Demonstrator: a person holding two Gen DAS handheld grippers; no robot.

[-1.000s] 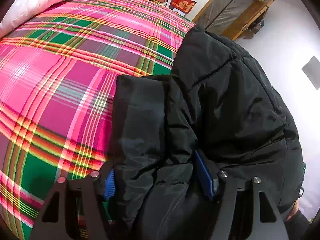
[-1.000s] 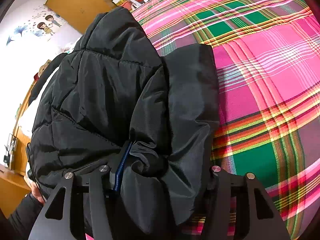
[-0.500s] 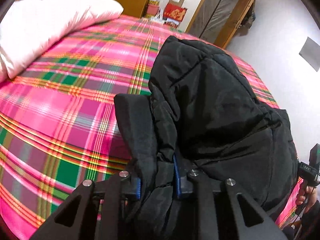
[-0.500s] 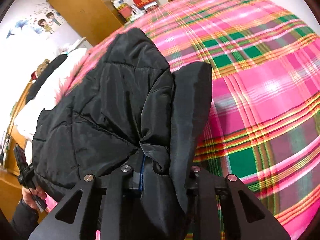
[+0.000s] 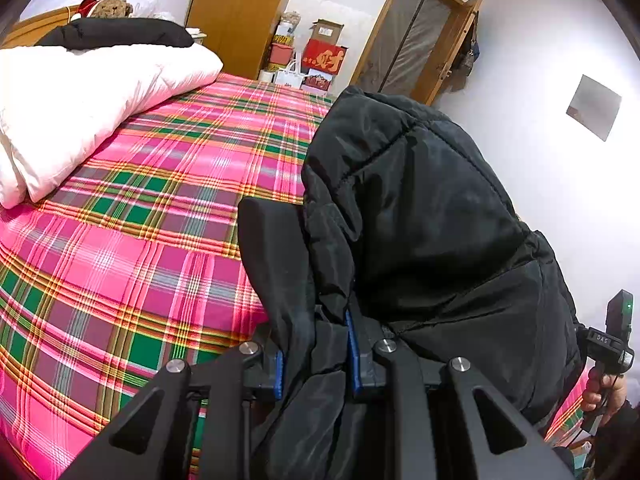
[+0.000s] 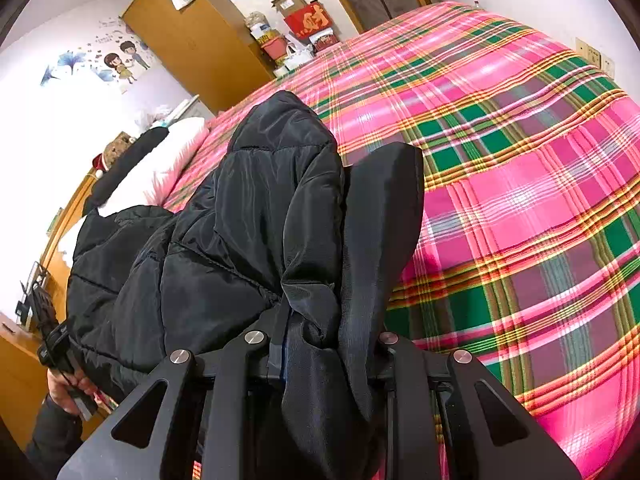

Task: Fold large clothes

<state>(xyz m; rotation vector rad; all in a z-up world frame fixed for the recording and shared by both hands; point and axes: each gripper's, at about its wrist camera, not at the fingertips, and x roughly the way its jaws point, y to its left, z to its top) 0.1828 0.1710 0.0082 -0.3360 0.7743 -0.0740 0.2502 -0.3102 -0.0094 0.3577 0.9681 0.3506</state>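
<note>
A black padded jacket hangs in the air above the pink plaid bed. My left gripper is shut on a bunched fold of it, with a flat cuff or collar piece sticking up beside the fold. In the right wrist view the same jacket hangs to the left of my right gripper, which is shut on another bunched fold. The jacket's bulk spans between the two grippers and hides the bed beneath it.
A white duvet lies at the head of the bed with a dark garment on it. A wooden wardrobe, stacked boxes and a door stand beyond the bed. The plaid sheet spreads right of the jacket.
Both grippers closed on the jacket folds and lifted; the jacket rose off the bed and both views tilted up to show more of the room.
</note>
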